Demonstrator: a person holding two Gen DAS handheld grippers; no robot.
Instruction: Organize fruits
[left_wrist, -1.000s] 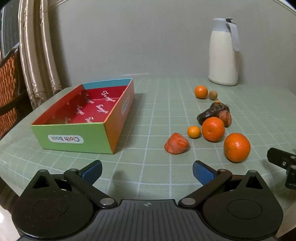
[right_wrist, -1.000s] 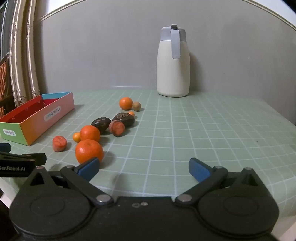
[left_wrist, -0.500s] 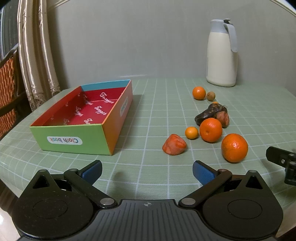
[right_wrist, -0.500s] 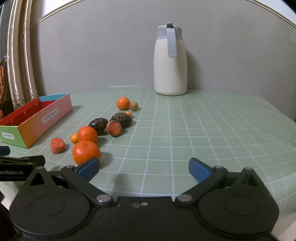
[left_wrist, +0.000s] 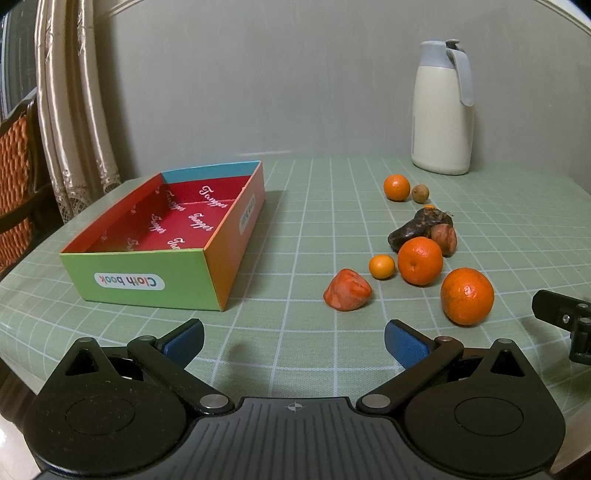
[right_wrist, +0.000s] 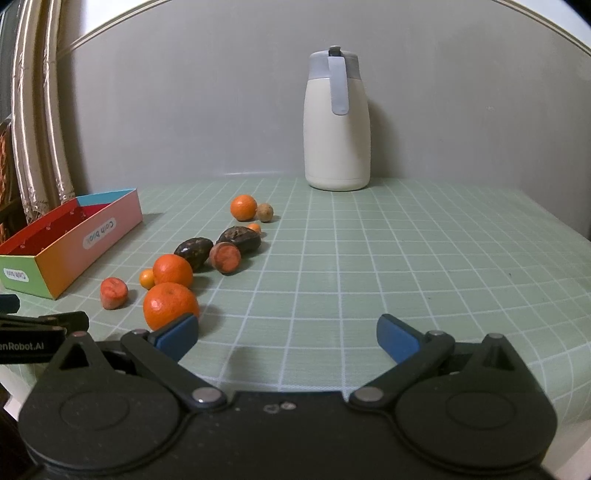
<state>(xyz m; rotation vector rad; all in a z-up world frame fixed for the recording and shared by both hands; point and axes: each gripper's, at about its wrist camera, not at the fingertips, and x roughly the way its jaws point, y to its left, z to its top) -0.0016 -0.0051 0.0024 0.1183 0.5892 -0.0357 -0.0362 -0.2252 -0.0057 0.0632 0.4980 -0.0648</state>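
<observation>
Several fruits lie loose on the green checked tablecloth (left_wrist: 303, 229): a big orange (left_wrist: 467, 296) (right_wrist: 170, 305) nearest, a second orange (left_wrist: 420, 261), a tiny orange one (left_wrist: 381, 266), a red-orange lump (left_wrist: 347, 290) (right_wrist: 113, 292), dark brown fruits (left_wrist: 417, 227) (right_wrist: 239, 238), and a far orange (left_wrist: 396, 187) beside a small brown ball (left_wrist: 420, 193). A colourful cardboard box (left_wrist: 168, 236) (right_wrist: 70, 240) with a red inside stands empty to the left. My left gripper (left_wrist: 293, 341) hovers open near the table's front, holding nothing. My right gripper (right_wrist: 288, 338) is open too, its left fingertip (right_wrist: 177, 334) just in front of the big orange.
A white jug with a grey lid (left_wrist: 443, 107) (right_wrist: 337, 122) stands at the back by the wall. Curtains (left_wrist: 70, 103) and a wicker chair (left_wrist: 16, 192) are beyond the table's left edge. Open cloth stretches to the right of the fruits.
Both grippers have drifted slightly; the jug now sits further right in the right wrist view and the scene sits a little lower in both. Fruits and box have not moved.
</observation>
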